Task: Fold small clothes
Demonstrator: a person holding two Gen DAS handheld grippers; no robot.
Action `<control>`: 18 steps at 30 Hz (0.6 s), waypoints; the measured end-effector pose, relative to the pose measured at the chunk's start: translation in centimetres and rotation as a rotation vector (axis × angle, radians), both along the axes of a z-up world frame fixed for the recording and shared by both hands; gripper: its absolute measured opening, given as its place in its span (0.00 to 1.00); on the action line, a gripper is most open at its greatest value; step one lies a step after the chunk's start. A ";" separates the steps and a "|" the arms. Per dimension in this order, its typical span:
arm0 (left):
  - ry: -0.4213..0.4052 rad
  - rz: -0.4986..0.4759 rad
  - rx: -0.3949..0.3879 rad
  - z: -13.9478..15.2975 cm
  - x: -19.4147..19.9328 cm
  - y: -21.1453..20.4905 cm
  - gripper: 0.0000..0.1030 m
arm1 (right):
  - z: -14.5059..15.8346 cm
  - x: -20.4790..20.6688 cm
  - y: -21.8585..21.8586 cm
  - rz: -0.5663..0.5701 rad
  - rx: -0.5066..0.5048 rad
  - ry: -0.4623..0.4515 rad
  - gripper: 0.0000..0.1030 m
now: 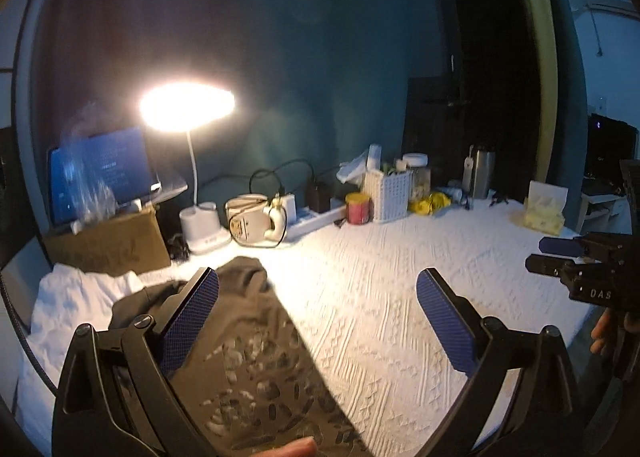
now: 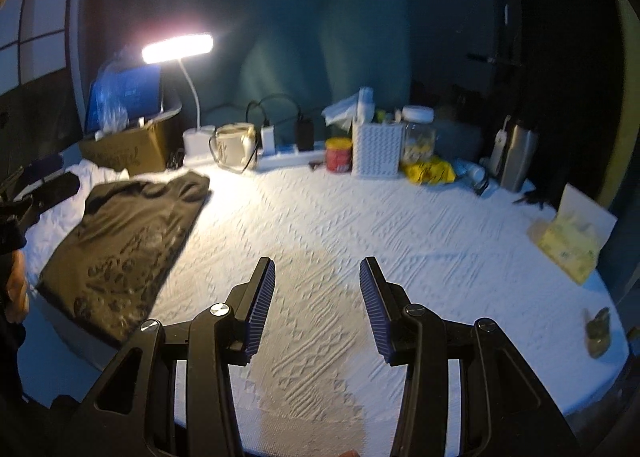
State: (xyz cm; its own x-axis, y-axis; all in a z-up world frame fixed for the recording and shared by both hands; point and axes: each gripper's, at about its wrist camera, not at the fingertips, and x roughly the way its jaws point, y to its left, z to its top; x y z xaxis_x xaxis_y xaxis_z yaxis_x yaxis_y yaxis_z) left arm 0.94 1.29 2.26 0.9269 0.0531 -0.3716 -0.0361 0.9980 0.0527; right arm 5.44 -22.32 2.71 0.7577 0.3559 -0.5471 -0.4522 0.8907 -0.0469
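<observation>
A: Nearest first. What are the two tools doing?

B: The left hand-held gripper (image 1: 316, 311) stands wide, nothing between its pads. The right hand-held gripper (image 2: 317, 307) is about half open, also with nothing in it, over bare white cloth.

A: And the garment?

B: The dark printed shirt (image 2: 124, 245) lies folded into a long panel on the left part of the tabletop (image 2: 360, 217). From the left wrist view it sits right under and ahead of the left tool's left finger; from the right wrist view it is well off to the left. So the left hand is much the nearer.

A: Its long axis?

B: It runs from the near edge of the tabletop back toward the lamp (image 2: 178, 49), a little slanted. I'd judge any further fold would go across that line, with the left tool reaching first.

A: The surface?

B: A white textured cover, lit warm near the lamp, bluish elsewhere. A rumpled white cloth (image 1: 72, 297) lies just left of the shirt.

A: Further back?

B: Along the wall: a cardboard box (image 2: 128, 153), a mug (image 2: 232, 147), a power strip (image 2: 288, 157), a red tin (image 2: 338, 155), a white basket (image 2: 376, 149), a steel flask (image 2: 518, 157). Dark teal wall behind.
</observation>
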 end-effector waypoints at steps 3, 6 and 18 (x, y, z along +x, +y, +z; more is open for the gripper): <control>-0.027 -0.004 0.005 0.7 -0.4 -0.2 0.96 | 1.4 -0.4 -0.3 -0.007 0.005 -0.037 0.46; -0.053 -0.003 0.010 1.4 -0.7 -0.2 0.96 | 2.9 -0.8 -0.5 -0.017 0.005 -0.079 0.46; -0.141 0.014 -0.065 4.0 -2.2 1.2 0.99 | 7.5 -2.6 -0.6 -0.062 0.029 -0.212 0.46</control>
State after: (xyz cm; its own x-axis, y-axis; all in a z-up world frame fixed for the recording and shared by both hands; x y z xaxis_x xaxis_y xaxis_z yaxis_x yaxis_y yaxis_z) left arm -1.23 2.44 6.23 0.9695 0.0462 -0.2407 -0.0522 0.9985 -0.0187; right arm 2.81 -22.88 10.25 0.8756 0.3188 -0.3629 -0.3796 0.9187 -0.1090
